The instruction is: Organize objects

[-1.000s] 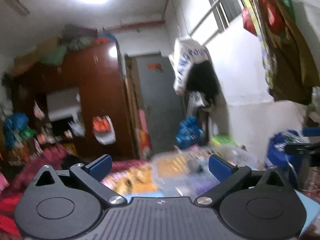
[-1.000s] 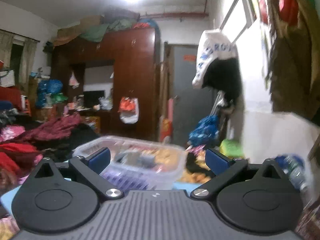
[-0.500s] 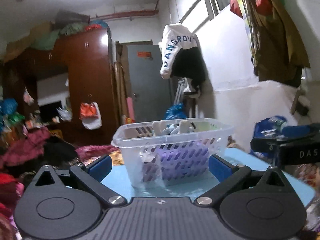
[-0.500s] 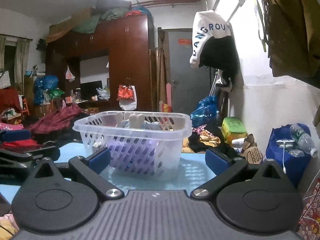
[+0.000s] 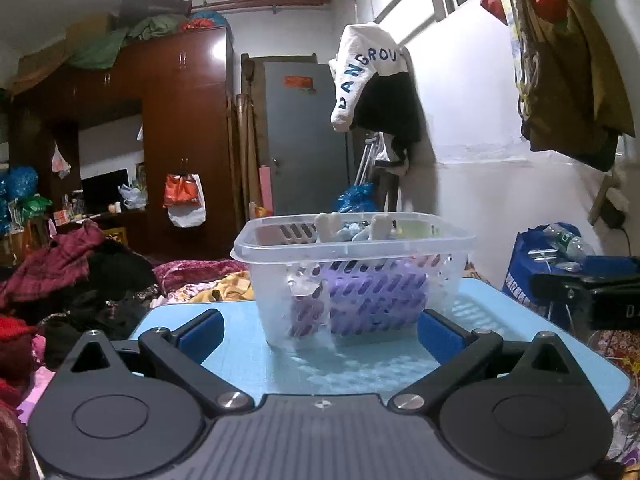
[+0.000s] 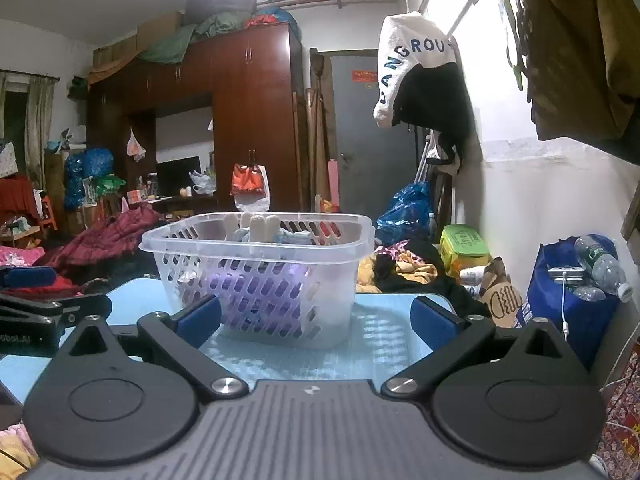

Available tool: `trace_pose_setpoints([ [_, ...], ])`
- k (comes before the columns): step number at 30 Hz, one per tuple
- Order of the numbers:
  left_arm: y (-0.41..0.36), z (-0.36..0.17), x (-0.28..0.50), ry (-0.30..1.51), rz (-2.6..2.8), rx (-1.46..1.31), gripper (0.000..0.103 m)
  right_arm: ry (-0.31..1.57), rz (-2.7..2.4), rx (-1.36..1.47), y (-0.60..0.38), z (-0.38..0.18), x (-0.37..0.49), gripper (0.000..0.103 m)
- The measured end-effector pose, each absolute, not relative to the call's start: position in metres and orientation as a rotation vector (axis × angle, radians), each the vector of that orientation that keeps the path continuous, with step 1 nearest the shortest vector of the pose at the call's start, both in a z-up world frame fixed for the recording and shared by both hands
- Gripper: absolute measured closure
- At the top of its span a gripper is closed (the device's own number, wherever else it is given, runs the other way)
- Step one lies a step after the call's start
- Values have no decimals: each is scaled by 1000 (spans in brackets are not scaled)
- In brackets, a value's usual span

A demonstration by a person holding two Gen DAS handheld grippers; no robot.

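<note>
Since half a second ago both cameras have drawn slightly nearer the basket, which now looks larger.

Left wrist view: the left gripper [image 5: 320, 330] hangs spread wide and empty, its blue pads [image 5: 200, 330] low over the pale blue table [image 5: 248, 360]. The clear plastic basket [image 5: 352, 276] stands upright on the table just ahead, long axis running left to right and angled a little, its walls slotted and its rim smooth. Purple and pale soft items fill it. The other tool's black body shows at the right edge.

Right wrist view: the right gripper [image 6: 316, 320] is likewise spread and empty. The basket [image 6: 260, 276] sits ahead, slightly left of centre. A dark wooden wardrobe [image 6: 248, 120] and a grey door [image 6: 360, 132] stand behind; a blue bag [image 6: 568, 296] with a plastic bottle [image 6: 600, 264] sits right.
</note>
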State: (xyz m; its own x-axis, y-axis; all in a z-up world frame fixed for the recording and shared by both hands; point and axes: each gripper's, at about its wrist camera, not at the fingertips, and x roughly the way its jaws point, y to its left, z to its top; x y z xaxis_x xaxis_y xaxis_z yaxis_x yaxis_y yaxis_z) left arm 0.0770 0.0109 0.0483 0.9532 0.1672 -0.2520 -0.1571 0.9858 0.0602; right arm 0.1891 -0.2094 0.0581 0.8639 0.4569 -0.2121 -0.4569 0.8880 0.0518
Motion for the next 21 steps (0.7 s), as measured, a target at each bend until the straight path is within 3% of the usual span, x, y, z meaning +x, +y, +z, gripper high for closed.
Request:
trace_pose_setpoints([
  [21,7,54,73,250,164,45,0,225,502,-32,-204,58,184,0],
])
